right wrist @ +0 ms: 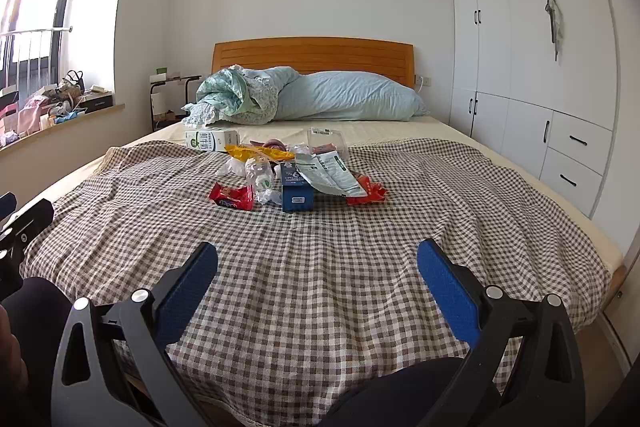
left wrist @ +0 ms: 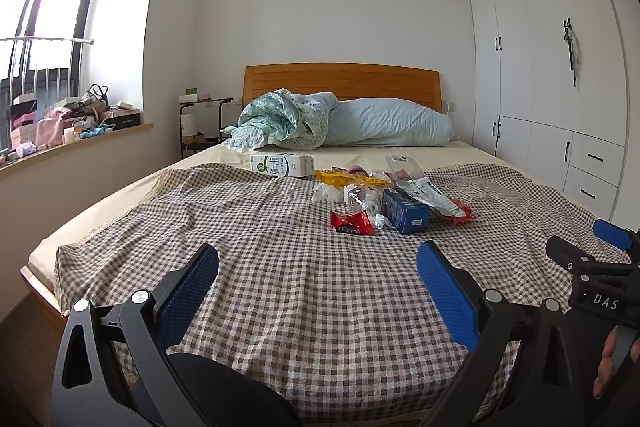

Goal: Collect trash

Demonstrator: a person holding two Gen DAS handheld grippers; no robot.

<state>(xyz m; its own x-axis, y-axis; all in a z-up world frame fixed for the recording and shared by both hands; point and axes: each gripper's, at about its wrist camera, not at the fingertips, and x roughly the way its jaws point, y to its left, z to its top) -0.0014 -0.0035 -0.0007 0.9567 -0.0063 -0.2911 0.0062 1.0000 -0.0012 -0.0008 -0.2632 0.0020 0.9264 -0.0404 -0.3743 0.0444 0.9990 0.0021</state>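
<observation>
The bed [right wrist: 400, 227] had a checked sheet [right wrist: 320, 267] over it. A heap of trash [right wrist: 296, 175] lay in the middle, at 12 o'clock from both grippers and well apart from them. A milk carton [right wrist: 212, 140] lay behind the heap. A blue pillow [right wrist: 352, 101] sat by the wooden headboard [right wrist: 312, 53]. White cupboards [right wrist: 520, 47] stood at 2 o'clock. The left gripper [left wrist: 318, 263] and right gripper [right wrist: 318, 261] were both wide open, holding nothing.

Trash pile [right wrist: 288, 173] mid-bed, on checkered cloth [right wrist: 360, 267]
</observation>
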